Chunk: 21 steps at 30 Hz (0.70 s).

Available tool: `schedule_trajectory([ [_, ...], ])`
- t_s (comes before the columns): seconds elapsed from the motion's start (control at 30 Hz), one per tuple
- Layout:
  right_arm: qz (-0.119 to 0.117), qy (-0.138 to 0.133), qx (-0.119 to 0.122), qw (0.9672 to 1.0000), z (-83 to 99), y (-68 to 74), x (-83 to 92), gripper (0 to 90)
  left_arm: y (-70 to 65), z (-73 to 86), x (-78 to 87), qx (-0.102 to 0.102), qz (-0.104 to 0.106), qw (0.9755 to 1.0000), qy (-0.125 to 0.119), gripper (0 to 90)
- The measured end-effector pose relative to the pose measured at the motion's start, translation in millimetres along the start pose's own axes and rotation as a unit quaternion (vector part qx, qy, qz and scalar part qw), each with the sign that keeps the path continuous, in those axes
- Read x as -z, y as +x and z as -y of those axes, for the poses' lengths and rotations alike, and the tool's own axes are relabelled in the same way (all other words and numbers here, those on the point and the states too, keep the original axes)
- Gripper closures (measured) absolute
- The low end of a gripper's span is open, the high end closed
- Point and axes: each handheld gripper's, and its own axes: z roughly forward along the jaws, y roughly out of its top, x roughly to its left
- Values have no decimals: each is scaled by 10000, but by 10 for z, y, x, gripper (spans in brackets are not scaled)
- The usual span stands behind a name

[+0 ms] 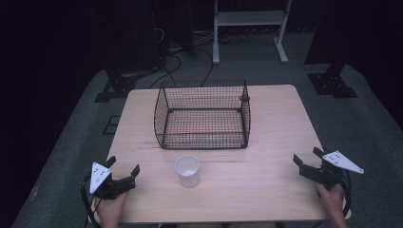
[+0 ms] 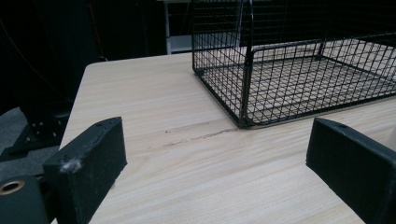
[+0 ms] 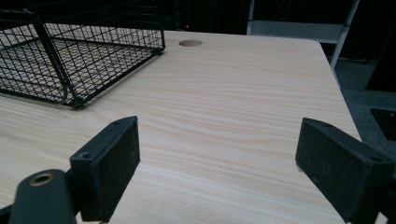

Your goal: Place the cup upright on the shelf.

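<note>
Standing upright near the front middle of the pale wooden surface (image 1: 266, 190), just before the black wire basket (image 1: 203, 115), the small white cup (image 1: 187, 170) looks empty, well apart from the spread left claw (image 1: 124, 167) and spread right claw (image 1: 307, 157).

Left gripper (image 2: 215, 163) jaws spread wide, nothing between them, low over the wooden surface (image 2: 154, 107). Black wire basket (image 2: 289, 79) ahead, upper right, near corner just beyond a dark scratch (image 2: 196, 136).
</note>
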Motion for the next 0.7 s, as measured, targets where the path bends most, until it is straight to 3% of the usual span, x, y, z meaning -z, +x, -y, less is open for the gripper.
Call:
schedule_trajectory([
  [0.7,33,32,42,10000,-2,11,-3,130,-196,-55,-85,-316,500,9982,101,27],
])
